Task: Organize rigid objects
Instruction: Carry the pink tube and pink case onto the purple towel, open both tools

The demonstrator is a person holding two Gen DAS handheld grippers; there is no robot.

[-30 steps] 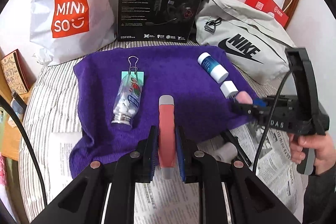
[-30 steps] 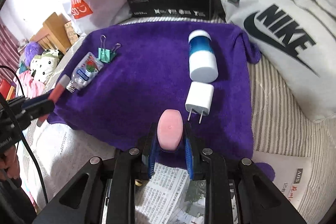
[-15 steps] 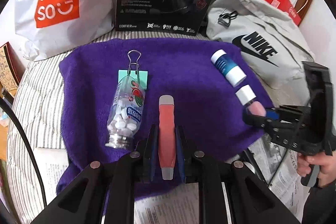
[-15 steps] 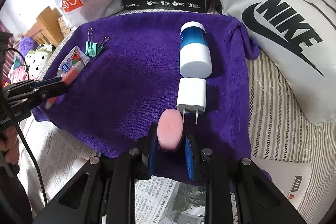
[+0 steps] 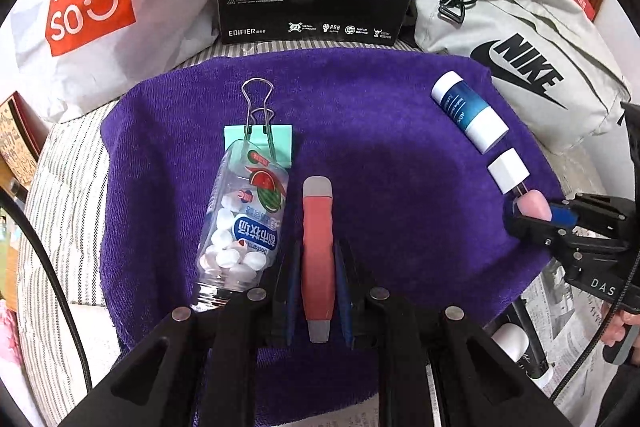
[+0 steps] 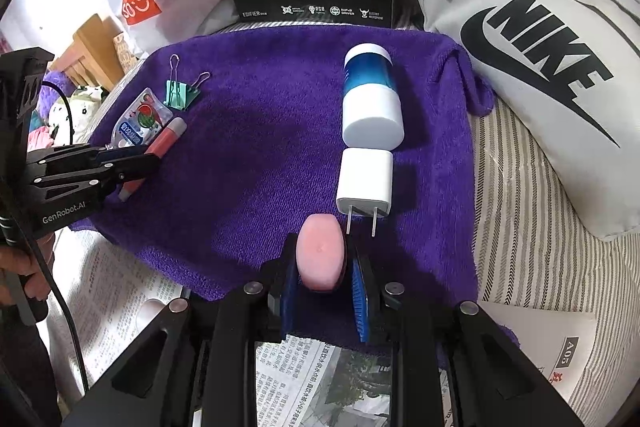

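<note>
While left gripper clamps the red pen beside the mint bottle, right gripper grips the pink egg just short of the charger prongs, both over the purple towel.

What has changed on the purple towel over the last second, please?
Both grippers have carried their loads forward over the towel. The left gripper brought the red pen beside the mint bottle. The right gripper brought the pink egg up to the charger prongs, and its jaws look looser. The bottle, binder clip, charger and blue tube have not moved.
</note>
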